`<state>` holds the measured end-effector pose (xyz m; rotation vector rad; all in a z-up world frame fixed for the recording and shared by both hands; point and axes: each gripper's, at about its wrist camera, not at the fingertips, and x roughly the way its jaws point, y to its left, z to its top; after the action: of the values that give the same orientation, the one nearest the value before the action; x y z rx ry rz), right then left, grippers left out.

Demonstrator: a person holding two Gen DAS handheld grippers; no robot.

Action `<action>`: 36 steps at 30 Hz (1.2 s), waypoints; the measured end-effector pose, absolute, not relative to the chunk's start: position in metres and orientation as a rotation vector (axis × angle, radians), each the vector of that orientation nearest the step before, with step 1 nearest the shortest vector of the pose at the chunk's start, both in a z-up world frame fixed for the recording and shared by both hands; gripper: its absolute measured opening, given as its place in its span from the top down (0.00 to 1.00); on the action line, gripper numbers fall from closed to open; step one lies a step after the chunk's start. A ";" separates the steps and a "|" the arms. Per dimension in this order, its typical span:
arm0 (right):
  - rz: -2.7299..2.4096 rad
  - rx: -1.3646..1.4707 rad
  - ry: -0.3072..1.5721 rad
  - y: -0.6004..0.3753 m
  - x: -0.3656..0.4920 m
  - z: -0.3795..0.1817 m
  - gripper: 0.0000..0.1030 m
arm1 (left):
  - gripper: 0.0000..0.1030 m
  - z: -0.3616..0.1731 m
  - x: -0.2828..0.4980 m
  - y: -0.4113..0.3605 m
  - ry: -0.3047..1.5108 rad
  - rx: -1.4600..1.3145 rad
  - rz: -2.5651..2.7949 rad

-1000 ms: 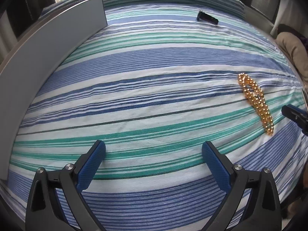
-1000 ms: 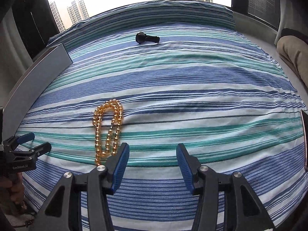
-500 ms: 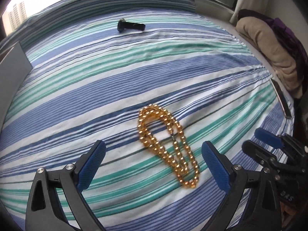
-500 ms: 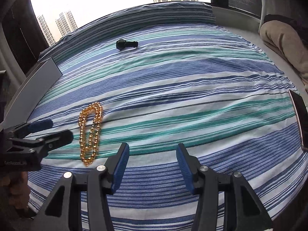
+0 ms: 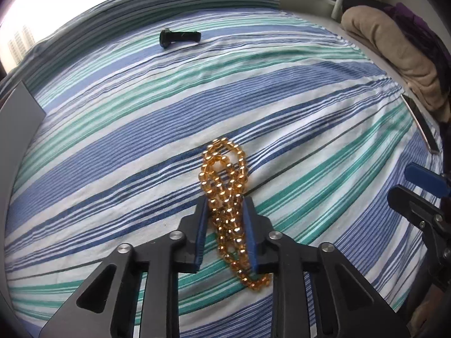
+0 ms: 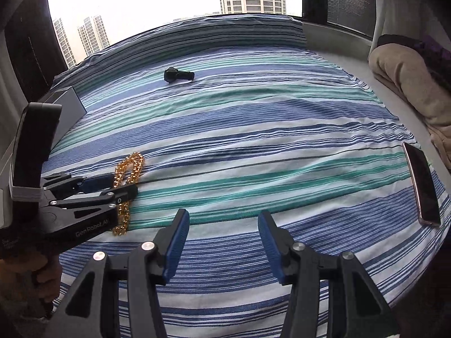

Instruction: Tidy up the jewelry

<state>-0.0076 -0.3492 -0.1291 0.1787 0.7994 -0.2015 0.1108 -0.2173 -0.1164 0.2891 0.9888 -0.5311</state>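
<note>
Our left gripper [image 5: 225, 207], jaws just closed, pinches the amber glass-bead necklace [image 5: 225, 180] on the blue-green striped bedsheet [image 5: 282, 90], our right gripper [image 6: 221, 225] half-open over bare cloth, the beads' near end hidden behind the black fingers [image 6: 124, 193].

Daylight came in from the window [image 6: 169, 8] behind the bed [image 6: 267, 129], flat and overcast, so both views were evenly bright. The sky there was blown out to plain white, and in the left wrist view a white glare washed the upper left corner. Shadows were soft: only a faint one lay under the bead necklace [image 5: 225, 186] and beside the small black object [image 5: 180, 38]. Fisheye distortion bent the bedspread's stripes into arcs, and the corners fell off into dark vignette. The picture was sharp at the centre, with no motion blur; the folded blanket [image 5: 394, 56] at the rim looked slightly soft.
</note>
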 end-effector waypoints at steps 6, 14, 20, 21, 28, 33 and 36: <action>-0.229 0.142 0.791 -0.344 -0.010 -0.121 0.50 | 0.88 -0.117 0.111 -0.182 1.018 0.256 -0.520; -0.234 0.089 0.787 -0.332 -0.007 -0.111 0.50 | 0.88 -0.119 0.115 -0.087 1.030 0.195 -0.368; -0.222 0.034 0.780 -0.313 -0.002 -0.103 0.50 | 0.88 -0.121 0.124 -0.018 1.043 0.107 -0.238; -0.221 0.024 0.779 -0.311 -0.001 -0.102 0.50 | 0.87 -0.121 0.126 -0.010 1.044 0.093 -0.222; -0.215 -0.040 0.780 -0.292 0.007 -0.095 0.50 | 0.66 -0.121 0.133 0.007 1.032 0.063 -0.176; -0.215 -0.069 0.782 -0.285 0.013 -0.090 0.50 | 0.32 -0.116 0.133 0.004 1.002 0.068 -0.164; -0.217 -0.082 0.791 -0.284 0.017 -0.090 0.50 | 0.30 -0.116 0.135 0.003 1.008 0.062 -0.166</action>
<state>0.0173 -0.2841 -0.0895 -0.0817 0.7910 -0.2172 0.1348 0.0032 -0.1163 0.0623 1.0084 -0.1657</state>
